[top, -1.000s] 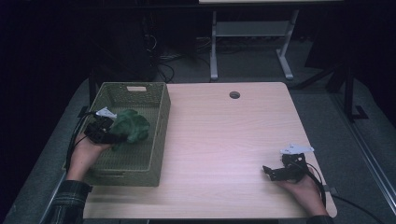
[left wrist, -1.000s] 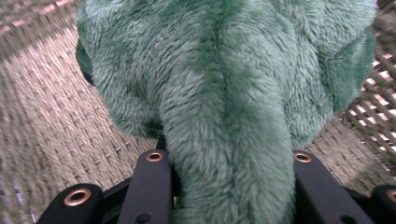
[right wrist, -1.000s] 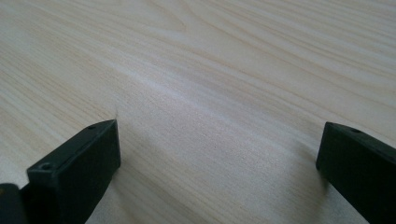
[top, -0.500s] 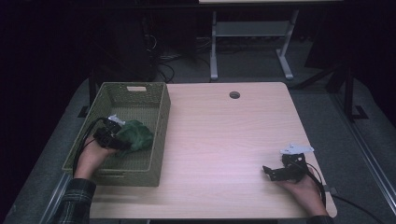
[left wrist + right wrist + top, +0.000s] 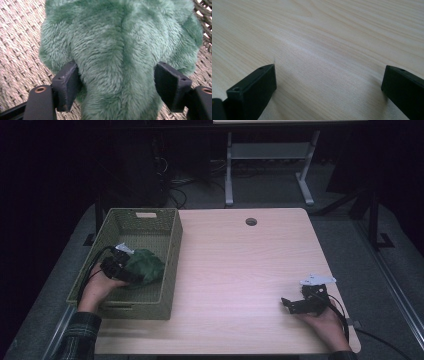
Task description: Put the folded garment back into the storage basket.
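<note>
Green plush cloth (image 5: 120,50) is seen lowered onto the woven basket (image 5: 170,265) floor, loosely straddled by the half-parted left hand-held gripper (image 5: 117,87), so only release appears left, while the right hand-held gripper (image 5: 329,87) is rested wide and empty on the worktop (image 5: 250,270).

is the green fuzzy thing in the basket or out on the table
In the basket. The green plush lies inside the woven basket, woven floor showing beneath it, with the left gripper set around it.

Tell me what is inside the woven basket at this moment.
The woven basket holds a green fuzzy cloth, with the left gripper around it. Bare weave shows elsewhere; whatever lies under the cloth is covered.
</note>
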Motion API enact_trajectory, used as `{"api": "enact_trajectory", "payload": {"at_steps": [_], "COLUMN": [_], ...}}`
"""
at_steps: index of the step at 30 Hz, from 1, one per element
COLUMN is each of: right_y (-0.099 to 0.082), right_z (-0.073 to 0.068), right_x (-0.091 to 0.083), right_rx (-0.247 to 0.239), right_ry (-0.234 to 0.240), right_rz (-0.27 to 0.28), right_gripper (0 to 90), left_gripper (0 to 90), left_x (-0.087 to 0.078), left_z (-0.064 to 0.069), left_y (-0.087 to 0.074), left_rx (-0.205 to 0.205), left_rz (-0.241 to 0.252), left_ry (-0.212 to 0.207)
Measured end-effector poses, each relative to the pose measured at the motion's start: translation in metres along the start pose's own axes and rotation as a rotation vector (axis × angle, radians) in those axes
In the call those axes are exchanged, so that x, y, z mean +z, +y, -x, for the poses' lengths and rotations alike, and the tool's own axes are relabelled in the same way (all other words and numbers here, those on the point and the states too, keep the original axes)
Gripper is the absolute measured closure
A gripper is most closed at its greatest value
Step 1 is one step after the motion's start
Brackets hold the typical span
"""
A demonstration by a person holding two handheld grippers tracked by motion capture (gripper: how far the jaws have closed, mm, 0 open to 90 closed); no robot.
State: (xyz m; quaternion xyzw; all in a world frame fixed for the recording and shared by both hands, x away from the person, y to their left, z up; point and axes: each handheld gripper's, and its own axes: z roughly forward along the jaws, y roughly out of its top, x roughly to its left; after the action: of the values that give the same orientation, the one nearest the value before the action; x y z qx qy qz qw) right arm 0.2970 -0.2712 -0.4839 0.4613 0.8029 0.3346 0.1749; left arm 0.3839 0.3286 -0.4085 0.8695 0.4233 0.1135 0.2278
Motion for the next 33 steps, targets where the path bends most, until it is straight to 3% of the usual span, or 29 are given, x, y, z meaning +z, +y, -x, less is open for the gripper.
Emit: {"api": "enact_trajectory", "payload": {"at_steps": [6,20,29,33], "right_y": [0.0,0.0,0.0,0.0], "right_z": [0.0,0.0,0.0,0.0], "right_x": [0.0,0.0,0.0,0.0], "right_rx": [0.002,0.004,0.001,0.001], "right_ry": [0.0,-0.001,-0.001,-0.002], "right_rz": [0.001,0.0,-0.001,0.0], "right_gripper": [0.0,0.0,0.0,0.0], "left_gripper": [15.4,13.9,13.9,13.9], "left_x": [-0.014,-0.042,-0.053,-0.055], "left_z": [0.001,0.006,0.029,0.049], "left_y": [0.0,0.014,0.035,0.046], "left_rx": [0.011,0.001,0.017,0.042], "left_rz": [0.051,0.148,0.231,0.272], "left_ry": [0.022,0.023,0.004,-0.019]}}
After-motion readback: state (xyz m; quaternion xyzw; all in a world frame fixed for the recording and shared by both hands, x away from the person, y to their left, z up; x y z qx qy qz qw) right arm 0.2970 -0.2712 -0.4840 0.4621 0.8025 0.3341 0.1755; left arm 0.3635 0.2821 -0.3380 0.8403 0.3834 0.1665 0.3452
